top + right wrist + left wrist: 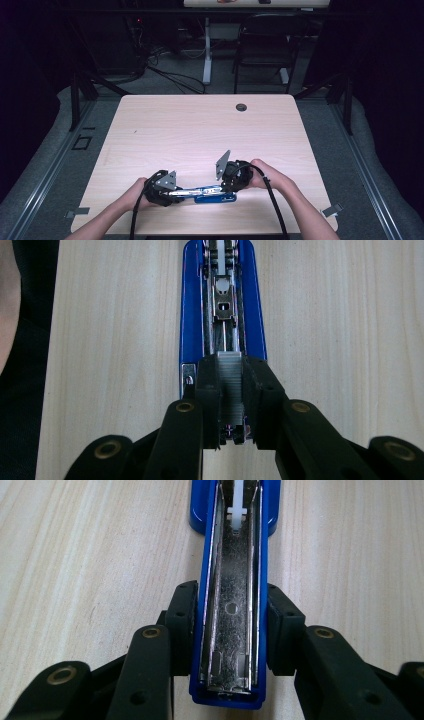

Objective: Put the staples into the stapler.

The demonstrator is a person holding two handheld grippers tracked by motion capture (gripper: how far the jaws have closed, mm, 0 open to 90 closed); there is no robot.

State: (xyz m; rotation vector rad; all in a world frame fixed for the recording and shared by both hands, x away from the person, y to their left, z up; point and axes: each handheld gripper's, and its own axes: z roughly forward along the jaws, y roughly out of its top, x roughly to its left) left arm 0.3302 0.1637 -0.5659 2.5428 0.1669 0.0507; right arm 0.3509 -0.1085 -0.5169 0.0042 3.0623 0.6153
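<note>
A blue stapler (215, 195) lies swung open flat near the table's front edge. My left gripper (181, 192) comes in from the left and is shut on the stapler's opened blue arm (231, 580), whose silver inner channel faces up; the pads (183, 625) press its two sides. My right gripper (226, 188) reaches down from the right and is shut on a strip of staples (230, 371). It holds the strip over the near end of the stapler's metal magazine (223, 305). I cannot tell whether the strip rests in the track.
The light wooden table (200, 130) has a round cable hole (241, 107) near its far edge. Beyond the table stand a dark chair (265, 45) and a white desk leg (207, 50), with cables on the floor. Both forearms enter from the bottom.
</note>
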